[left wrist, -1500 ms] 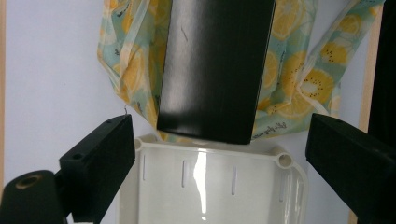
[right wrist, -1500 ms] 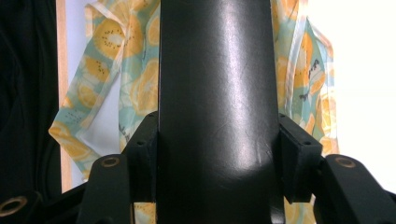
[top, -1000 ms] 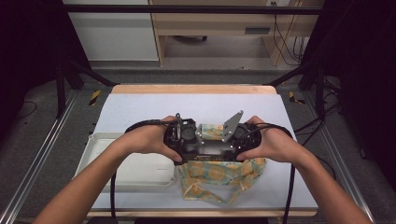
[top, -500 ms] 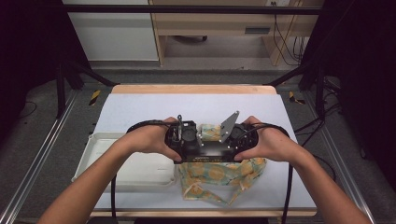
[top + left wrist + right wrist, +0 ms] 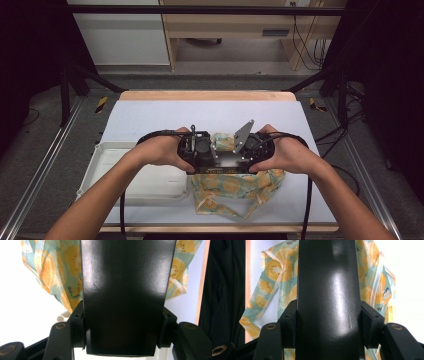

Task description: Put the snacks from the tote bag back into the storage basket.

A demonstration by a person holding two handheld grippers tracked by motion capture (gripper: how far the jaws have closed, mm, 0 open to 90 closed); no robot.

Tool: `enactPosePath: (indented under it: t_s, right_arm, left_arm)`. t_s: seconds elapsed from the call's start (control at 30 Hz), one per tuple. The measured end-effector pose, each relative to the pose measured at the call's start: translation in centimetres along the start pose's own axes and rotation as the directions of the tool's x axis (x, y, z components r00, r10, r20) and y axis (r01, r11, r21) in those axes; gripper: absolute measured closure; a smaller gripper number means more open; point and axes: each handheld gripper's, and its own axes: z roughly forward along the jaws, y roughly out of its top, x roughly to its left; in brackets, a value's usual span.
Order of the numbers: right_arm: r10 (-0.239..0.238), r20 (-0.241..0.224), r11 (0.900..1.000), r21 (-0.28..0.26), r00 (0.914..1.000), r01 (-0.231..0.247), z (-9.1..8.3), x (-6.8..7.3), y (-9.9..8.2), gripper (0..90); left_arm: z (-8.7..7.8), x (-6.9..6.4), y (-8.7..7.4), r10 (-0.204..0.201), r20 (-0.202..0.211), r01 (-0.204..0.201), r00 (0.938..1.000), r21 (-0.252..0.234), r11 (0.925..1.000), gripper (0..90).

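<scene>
A glossy black box (image 5: 222,162) hangs between my two hands over a fruit-print bag (image 5: 235,187) that lies on the table. In the left gripper view the box (image 5: 125,297) stands between the jaws. My left gripper (image 5: 122,325) has just been closing on it, and its pads (image 5: 78,323) now press on the box's sides. My right gripper (image 5: 328,325) is shut on the same box (image 5: 327,290), its pads (image 5: 372,327) against both edges. Seen from above, the left gripper (image 5: 197,148) and right gripper (image 5: 250,146) face each other.
A white tray (image 5: 107,167) sits at the table's left front, beside the bag. The pale mat (image 5: 200,115) stretches to the far wooden edge. Cables (image 5: 122,210) trail from both grippers toward the front. Dark frame posts stand on both sides.
</scene>
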Motion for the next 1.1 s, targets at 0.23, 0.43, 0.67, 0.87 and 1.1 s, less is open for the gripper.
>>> enactPosePath:
  t_s: [0.23, 0.43, 0.67, 0.87, 1.1]
  right_arm:
    - [-0.001, 0.003, 1.0000, 0.001, 1.0000, 0.001, 0.2, 0.0, -0.3, 42.8]
    - [0.010, 0.002, 0.9999, 0.002, 0.9999, -0.010, 0.2, 0.0, -0.4, 39.3]
    - [0.069, 0.053, 0.9960, -0.060, 0.9962, -0.066, -0.7, 0.0, -1.1, 11.2]
    - [0.148, 0.109, 0.9747, -0.185, 0.9829, -0.126, -2.5, 0.5, -3.4, 7.0]
    - [0.324, 0.215, 0.9226, -0.288, 0.9215, -0.257, -3.0, 1.4, -6.3, 8.2]
  left_arm:
    - [0.2, 0.0, 0.1, -0.001, -0.015, 0.001, 0.9999, 0.000, 1.0000, 42.7]
    - [0.0, -0.2, 0.3, -0.001, -0.029, 0.001, 0.9996, 0.010, 0.9999, 43.0]
    - [-0.4, -0.1, -0.7, -0.020, -0.025, 0.020, 0.9995, 0.004, 0.9998, 43.0]
    - [-0.9, 0.3, -2.1, -0.044, -0.029, 0.044, 0.9986, 0.010, 0.9990, 43.0]
    - [-2.1, 0.5, -4.0, -0.078, -0.050, 0.078, 0.9957, 0.011, 0.9969, 42.9]
